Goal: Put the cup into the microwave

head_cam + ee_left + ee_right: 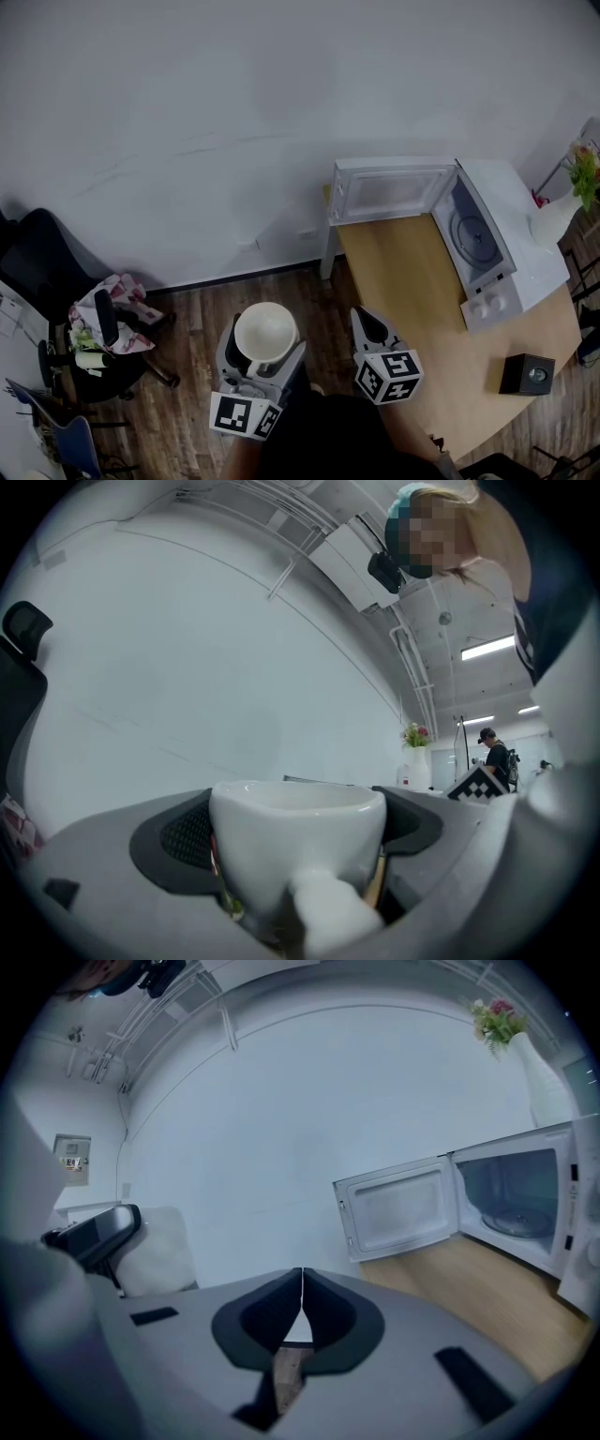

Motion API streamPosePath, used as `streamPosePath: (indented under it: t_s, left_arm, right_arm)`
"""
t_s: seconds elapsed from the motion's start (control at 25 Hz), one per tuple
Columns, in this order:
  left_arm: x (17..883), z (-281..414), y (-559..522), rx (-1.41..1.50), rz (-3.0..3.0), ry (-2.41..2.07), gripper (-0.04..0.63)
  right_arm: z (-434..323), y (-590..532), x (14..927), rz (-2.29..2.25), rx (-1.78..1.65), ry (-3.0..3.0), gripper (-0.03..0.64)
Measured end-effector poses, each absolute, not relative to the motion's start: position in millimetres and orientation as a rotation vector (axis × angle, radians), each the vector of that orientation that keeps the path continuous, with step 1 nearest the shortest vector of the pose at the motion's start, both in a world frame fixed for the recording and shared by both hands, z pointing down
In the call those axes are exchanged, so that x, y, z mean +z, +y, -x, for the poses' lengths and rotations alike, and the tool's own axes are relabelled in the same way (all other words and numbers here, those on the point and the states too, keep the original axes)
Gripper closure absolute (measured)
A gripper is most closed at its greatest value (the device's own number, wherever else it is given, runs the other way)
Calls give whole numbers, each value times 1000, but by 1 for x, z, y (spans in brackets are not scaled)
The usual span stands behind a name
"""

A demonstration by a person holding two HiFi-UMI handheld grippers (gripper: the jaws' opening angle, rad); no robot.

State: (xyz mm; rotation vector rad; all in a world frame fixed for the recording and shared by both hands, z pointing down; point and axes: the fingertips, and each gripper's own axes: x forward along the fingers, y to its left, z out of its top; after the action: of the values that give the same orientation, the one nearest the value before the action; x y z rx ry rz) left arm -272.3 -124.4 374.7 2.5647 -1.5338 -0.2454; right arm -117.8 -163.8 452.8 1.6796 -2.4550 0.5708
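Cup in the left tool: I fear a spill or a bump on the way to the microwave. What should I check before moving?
1. Grip: left tool on cup, jaws on both sides: ok.
2. Tilt: cup upright: ok.
3. Entry: microwave door open: ok.
4. Inside: turntable bare as far as shown: ok.
5. Other hand: right tool shut, empty: ok.

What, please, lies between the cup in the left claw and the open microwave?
In the head view, only a strip of wooden floor and bare tabletop separate the cup from the microwave.
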Motion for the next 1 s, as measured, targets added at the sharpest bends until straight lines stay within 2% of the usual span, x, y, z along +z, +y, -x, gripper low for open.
streamPosePath:
  t_s: [1.0]
  left_arm:
    - [377, 141, -244, -142, -2785, -998, 115]
  right_arm:
    - [1, -227, 458, -2124, 666, -2162, 623]
